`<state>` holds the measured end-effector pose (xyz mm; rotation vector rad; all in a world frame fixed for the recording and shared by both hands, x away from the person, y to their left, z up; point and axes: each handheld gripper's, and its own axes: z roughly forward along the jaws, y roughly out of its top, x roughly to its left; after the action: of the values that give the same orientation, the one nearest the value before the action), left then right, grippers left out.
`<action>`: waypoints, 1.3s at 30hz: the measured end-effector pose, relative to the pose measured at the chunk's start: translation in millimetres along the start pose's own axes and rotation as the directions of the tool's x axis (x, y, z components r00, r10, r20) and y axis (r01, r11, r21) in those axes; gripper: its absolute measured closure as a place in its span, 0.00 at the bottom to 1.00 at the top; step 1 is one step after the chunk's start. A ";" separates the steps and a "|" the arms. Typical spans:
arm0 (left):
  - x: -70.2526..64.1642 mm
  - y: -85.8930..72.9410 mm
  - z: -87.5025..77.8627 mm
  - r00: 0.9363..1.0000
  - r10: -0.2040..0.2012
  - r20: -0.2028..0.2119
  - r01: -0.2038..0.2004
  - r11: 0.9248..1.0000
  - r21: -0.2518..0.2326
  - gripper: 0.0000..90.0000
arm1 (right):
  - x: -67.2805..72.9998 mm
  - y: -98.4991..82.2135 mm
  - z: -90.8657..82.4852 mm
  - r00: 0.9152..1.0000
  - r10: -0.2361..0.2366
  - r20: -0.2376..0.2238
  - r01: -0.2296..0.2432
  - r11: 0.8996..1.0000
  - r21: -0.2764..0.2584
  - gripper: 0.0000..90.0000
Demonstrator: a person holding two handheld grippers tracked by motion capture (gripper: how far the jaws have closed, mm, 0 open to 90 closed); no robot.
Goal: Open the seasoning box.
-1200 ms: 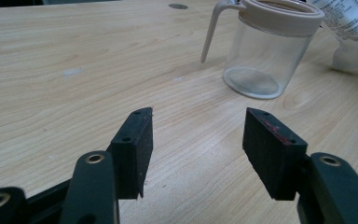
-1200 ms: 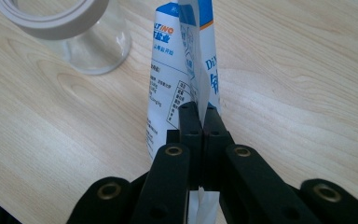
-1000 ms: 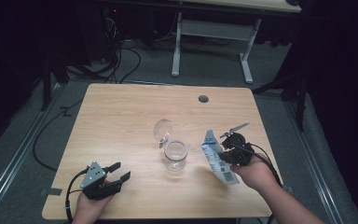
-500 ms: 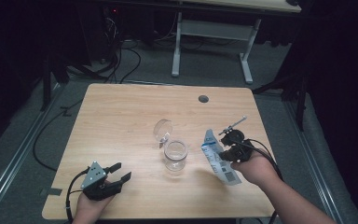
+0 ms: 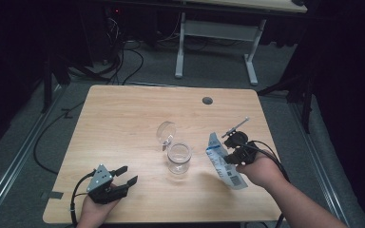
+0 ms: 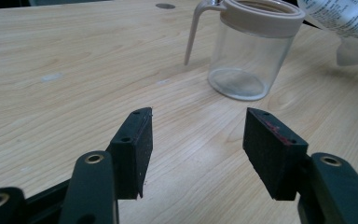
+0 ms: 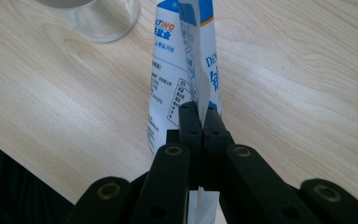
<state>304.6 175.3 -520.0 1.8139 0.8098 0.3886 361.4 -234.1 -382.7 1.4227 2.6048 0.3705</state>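
The right gripper (image 5: pixel 232 151) clamps a white and blue packet (image 5: pixel 222 162) near the table's (image 5: pixel 123 118) right edge, just beside the open glass jar (image 5: pixel 178 157). The left gripper (image 5: pixel 123 175) rests near the front left corner, jaws apart and holding nothing.

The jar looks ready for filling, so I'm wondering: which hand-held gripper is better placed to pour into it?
Probably the right hand-held gripper: it is shut on the packet, just beside the open jar. The left hand-held gripper is open, holding nothing.
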 end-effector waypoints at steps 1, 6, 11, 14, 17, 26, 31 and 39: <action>-1.8 0.1 2.1 1.000 0.004 0.004 -0.004 1.000 0.003 0.48 | -0.2 0.1 0.1 1.000 0.002 0.001 -0.002 1.000 0.001 1.00; -13.9 -1.3 11.0 0.999 0.035 0.024 -0.035 0.999 0.024 0.51 | -1.4 1.0 -0.1 1.000 0.005 0.000 -0.005 1.000 0.011 1.00; -25.5 1.0 17.8 0.998 0.044 0.046 -0.045 0.999 0.025 0.52 | 0.7 2.3 -1.4 1.000 -0.011 -0.009 0.012 1.000 0.016 1.00; -32.3 3.1 22.5 0.997 0.057 0.056 -0.058 0.998 0.021 0.52 | 2.2 3.0 -2.2 1.000 -0.011 -0.012 0.011 1.000 0.014 1.00; -40.5 4.5 28.0 0.995 0.070 0.073 -0.071 0.997 0.018 0.52 | 5.2 3.7 -2.7 1.000 -0.004 -0.014 0.005 1.000 0.017 1.00; -60.4 15.0 41.1 0.989 0.097 0.115 -0.099 0.995 0.017 0.53 | 13.6 7.5 -5.1 1.000 -0.020 -0.005 0.020 1.000 0.016 1.00; -66.8 18.6 50.9 0.988 0.087 0.130 -0.090 0.996 0.015 0.54 | 18.9 10.9 -7.6 1.000 -0.025 -0.004 0.025 1.000 0.016 1.00; -79.6 22.4 64.8 0.980 0.101 0.169 -0.107 0.994 0.028 0.53 | 25.5 14.7 -9.8 0.999 -0.043 -0.020 0.043 0.999 0.017 1.00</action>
<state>294.6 70.7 -515.5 1.9006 0.6112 0.2851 357.1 -206.3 -369.5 1.3726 2.6558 0.3584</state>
